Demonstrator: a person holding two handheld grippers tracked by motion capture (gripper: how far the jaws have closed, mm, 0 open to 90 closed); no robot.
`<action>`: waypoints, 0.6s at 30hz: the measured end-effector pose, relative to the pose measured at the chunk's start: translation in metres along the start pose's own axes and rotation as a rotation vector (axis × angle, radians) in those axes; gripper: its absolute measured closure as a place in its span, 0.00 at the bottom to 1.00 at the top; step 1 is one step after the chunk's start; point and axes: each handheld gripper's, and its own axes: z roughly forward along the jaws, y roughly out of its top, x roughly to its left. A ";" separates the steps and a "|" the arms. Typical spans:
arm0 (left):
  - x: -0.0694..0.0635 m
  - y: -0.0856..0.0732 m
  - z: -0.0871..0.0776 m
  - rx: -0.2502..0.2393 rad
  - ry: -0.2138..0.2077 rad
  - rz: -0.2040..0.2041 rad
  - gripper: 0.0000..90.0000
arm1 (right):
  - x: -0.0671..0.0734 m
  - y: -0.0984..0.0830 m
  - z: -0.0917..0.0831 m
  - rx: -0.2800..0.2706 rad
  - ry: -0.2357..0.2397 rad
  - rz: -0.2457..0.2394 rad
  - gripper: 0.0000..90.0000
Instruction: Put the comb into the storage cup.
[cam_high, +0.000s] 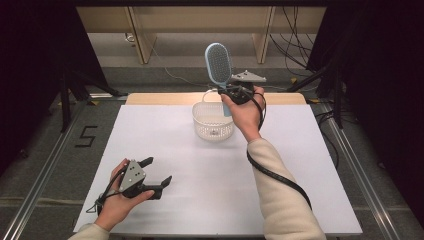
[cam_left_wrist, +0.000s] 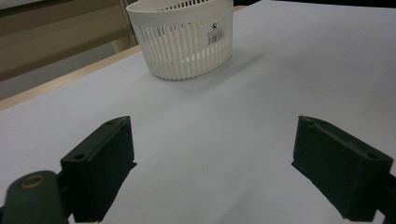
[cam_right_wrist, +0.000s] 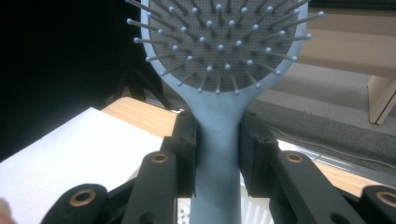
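Observation:
A light blue hairbrush (cam_high: 219, 64) stands upright in the air over the far side of the table, bristle pad up. My right gripper (cam_high: 229, 92) is shut on its handle, just above a white slatted basket (cam_high: 213, 120). In the right gripper view both jaws press the hairbrush's handle (cam_right_wrist: 217, 140) from either side, and the bristled head (cam_right_wrist: 224, 42) rises above them. My left gripper (cam_high: 159, 173) rests low on the white table top at the near left, open and holding nothing. Its view looks across the table at the basket (cam_left_wrist: 184, 39).
The white table top (cam_high: 165, 145) has a wooden strip (cam_high: 160, 98) along its far edge. Beyond it are wooden furniture legs (cam_high: 142, 40) and cables on the floor. Metal rails (cam_high: 45, 165) run along both sides of the table. A cable (cam_high: 277, 175) trails over the right sleeve.

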 end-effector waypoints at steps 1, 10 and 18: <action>0.000 0.000 0.000 0.000 0.000 0.000 0.13 | 0.000 0.000 0.000 0.002 0.001 -0.004 0.78; 0.000 0.000 0.000 -0.003 0.000 -0.001 0.13 | 0.002 -0.001 0.005 -0.004 0.010 -0.015 0.78; 0.000 0.000 0.000 -0.003 -0.001 -0.002 0.13 | 0.001 -0.002 0.008 -0.006 0.009 -0.021 0.78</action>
